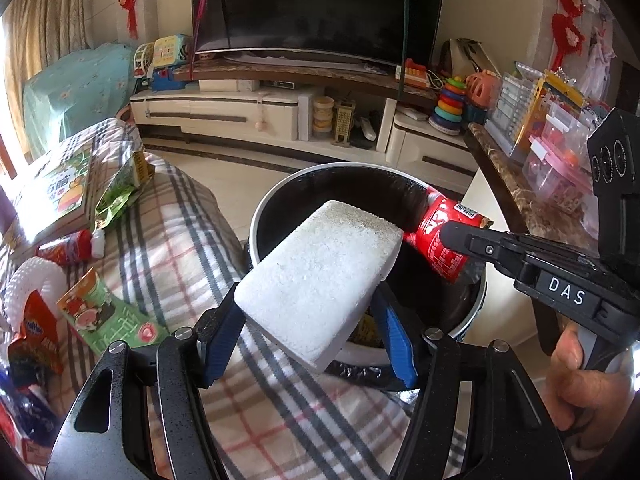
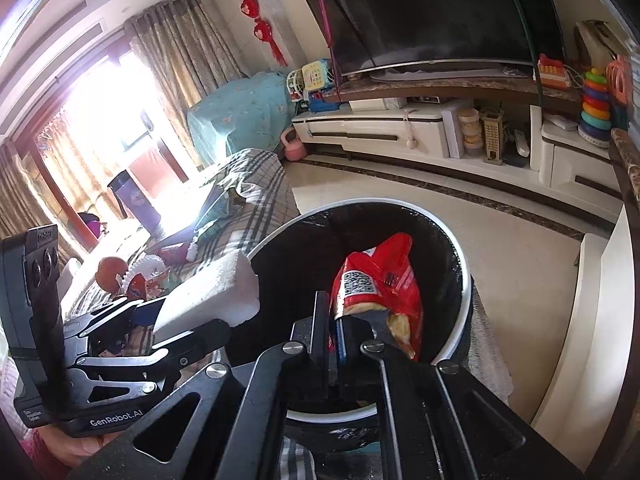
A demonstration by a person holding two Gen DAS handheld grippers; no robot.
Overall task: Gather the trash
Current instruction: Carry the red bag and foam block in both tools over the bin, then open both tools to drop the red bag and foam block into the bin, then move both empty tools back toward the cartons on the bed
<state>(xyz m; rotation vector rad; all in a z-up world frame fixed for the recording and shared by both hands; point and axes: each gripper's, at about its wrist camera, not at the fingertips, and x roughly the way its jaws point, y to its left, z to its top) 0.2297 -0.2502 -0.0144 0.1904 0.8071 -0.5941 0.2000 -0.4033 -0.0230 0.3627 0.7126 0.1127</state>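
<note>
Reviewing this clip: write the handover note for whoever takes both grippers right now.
Left gripper: jaws shut on the white foam block, held over the near rim of the bin.
Right gripper: jaws shut on the red snack bag, over the bin's mouth.
Done: both pieces picked up and brought to the bin; neither released.
Left: drop both, then collect the wrappers on the plaid cloth, including the green carton and small red bottle.

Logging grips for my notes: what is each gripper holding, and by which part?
Left gripper: white foam block, by its near end. Right gripper: red snack bag, by its open end.
</note>
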